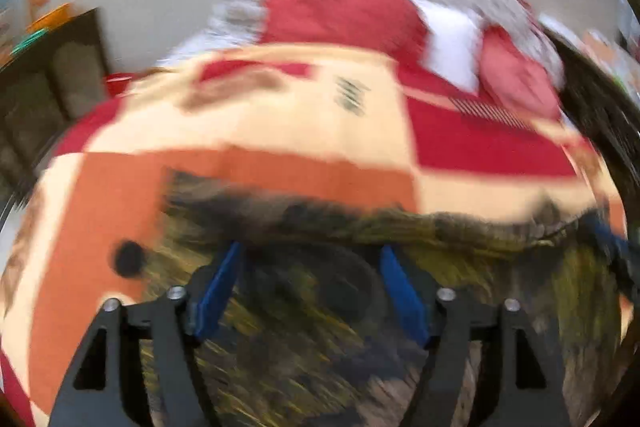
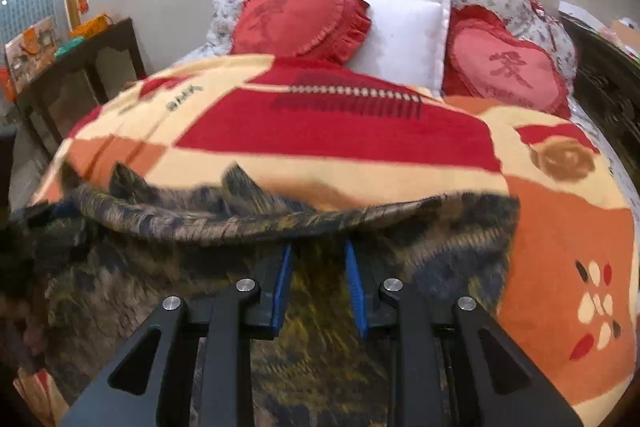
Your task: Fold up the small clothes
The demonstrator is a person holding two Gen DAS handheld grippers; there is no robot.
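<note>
1. Bed with a red, cream and orange blanket [image 2: 360, 131] fills both views – it is my work surface. Heart cushions [image 2: 300, 19] and a white pillow [image 2: 404, 35] sit at the far end, well clear of the work.
2. The garment [image 2: 224, 223] – dark, brown-yellow patterned knit – lies on the blanket's near part, right under both tools. One edge is lifted and curled over in a long fold line across the right wrist view. I judge the fold as underway, not finished; no neat stack in sight.
3. Right gripper [image 2: 318, 267]: blue pads stand close together with cloth between them. It reads as pinching the garment's edge, though blur hides the exact contact.
4. Left gripper [image 1: 310, 263]: pads spread wide, garment under them, nothing clamped. The picture is heavily blurred, so I treat this as my best reading.
5. Left to do, I judge: lay the raised edge flat, smooth it, make further folds.
</note>
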